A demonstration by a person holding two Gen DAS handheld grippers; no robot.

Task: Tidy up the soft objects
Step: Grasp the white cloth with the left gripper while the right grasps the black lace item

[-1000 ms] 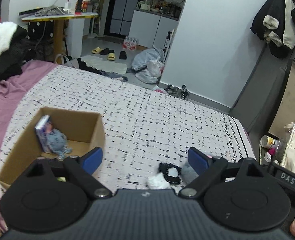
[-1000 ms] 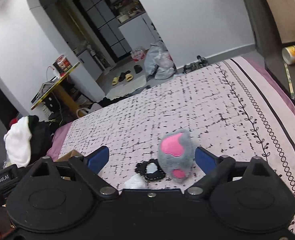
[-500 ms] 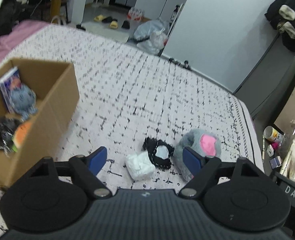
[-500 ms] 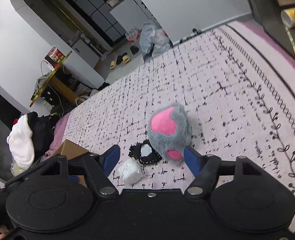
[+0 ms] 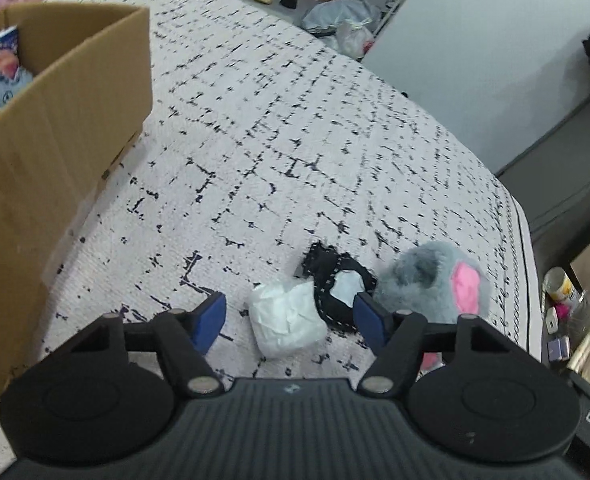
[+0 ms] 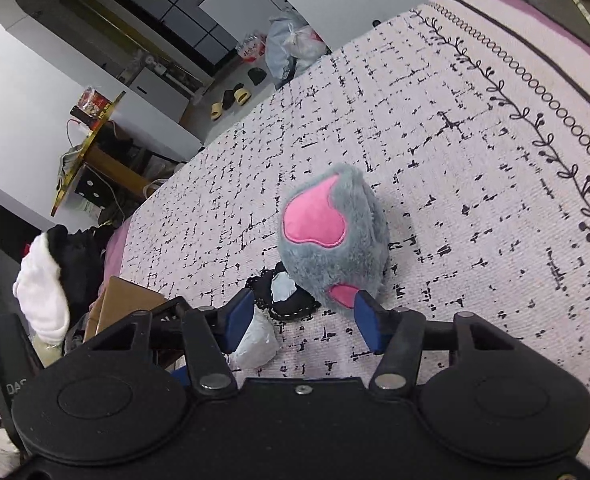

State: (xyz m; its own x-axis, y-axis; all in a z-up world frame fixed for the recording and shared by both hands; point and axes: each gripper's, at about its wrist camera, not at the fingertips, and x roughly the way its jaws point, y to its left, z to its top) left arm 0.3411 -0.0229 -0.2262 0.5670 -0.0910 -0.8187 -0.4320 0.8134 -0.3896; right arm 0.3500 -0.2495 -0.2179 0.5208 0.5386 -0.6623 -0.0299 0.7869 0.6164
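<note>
Left wrist view: left gripper (image 5: pixel 289 322) was closing around the white wad (image 5: pixel 286 325), not pinching; right gripper (image 6: pixel 301 320), closing too, gaped by the gray plush (image 6: pixel 335 240) at 12 o'clock.

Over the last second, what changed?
Both grippers dropped toward the bedspread, jaws closing partway: left gripper around the white crumpled bundle, right gripper near the grey-pink plush toy. Nothing gripped yet. Toys, black lace piece and cardboard box unmoved.

Fluffy grey plush (image 6: pixel 335 240), matt cardboard box (image 5: pixel 55 140), woven bedspread (image 5: pixel 275 140).
</note>
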